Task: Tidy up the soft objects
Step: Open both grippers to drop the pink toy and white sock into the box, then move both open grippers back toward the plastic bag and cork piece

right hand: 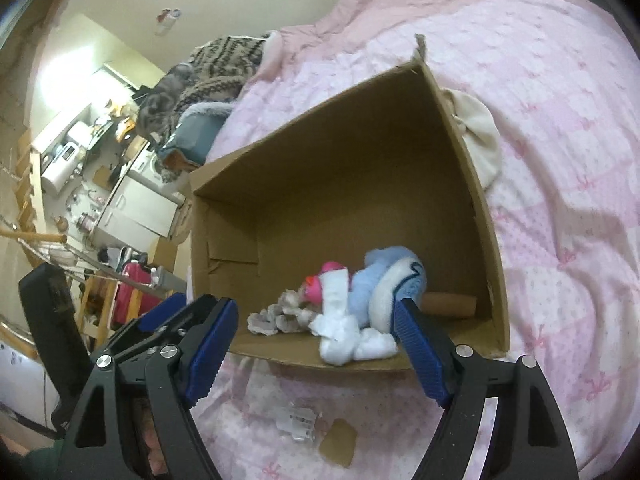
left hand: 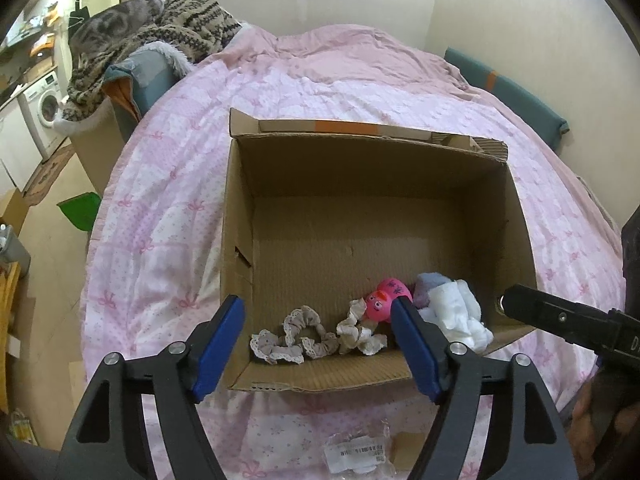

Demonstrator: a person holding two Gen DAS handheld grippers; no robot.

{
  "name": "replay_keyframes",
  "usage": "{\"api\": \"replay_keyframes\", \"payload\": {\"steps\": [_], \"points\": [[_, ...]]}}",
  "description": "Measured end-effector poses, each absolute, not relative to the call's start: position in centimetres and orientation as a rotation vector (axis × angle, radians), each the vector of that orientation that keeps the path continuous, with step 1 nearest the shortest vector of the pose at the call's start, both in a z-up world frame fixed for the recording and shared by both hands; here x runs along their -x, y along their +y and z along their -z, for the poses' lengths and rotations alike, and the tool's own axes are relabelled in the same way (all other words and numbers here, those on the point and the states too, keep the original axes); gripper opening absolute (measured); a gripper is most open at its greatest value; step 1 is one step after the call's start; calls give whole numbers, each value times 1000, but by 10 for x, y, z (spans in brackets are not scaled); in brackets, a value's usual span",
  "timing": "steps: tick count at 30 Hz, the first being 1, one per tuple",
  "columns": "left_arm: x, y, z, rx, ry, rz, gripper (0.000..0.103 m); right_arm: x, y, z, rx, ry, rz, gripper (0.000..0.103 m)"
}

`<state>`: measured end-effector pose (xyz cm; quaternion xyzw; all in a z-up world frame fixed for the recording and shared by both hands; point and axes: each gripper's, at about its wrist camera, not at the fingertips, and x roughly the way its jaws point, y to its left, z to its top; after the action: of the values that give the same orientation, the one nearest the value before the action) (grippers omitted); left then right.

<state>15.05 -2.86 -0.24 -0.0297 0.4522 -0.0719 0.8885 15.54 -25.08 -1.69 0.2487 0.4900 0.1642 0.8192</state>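
While both hand-held grippers (left hand: 318,334) (right hand: 314,330) gape empty, toys hug box (left hand: 240,208) near wall; far floor bare.

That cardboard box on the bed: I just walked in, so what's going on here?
A person holds two grippers over the open brown cardboard box on the pink quilt. The left gripper and right gripper are both open and empty. Lace-trimmed beige scrunchies, a pink toy and white and blue socks lie inside.
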Motion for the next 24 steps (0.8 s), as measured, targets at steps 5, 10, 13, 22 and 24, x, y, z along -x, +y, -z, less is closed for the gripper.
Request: {"api": "replay_keyframes", "payload": {"steps": [5,10,13,22,24], "points": [[-152,-29,5,66,961,151,73,-156,-249,18,-525,1052,-342,85],[-151,-30,6,62,961,146,73,-156,-246,17,-514,1057,-341,85],[-152,-30,6,63,964,144,73,-158,-243,17,-515,1061,-341,85],[-147,-20,3,63,964,122,73,-157,-242,18,-513,1064,-333,85],[-144,-16,1,80,966,115,73,-156,-241,16,-506,1064,-330,85]]}}
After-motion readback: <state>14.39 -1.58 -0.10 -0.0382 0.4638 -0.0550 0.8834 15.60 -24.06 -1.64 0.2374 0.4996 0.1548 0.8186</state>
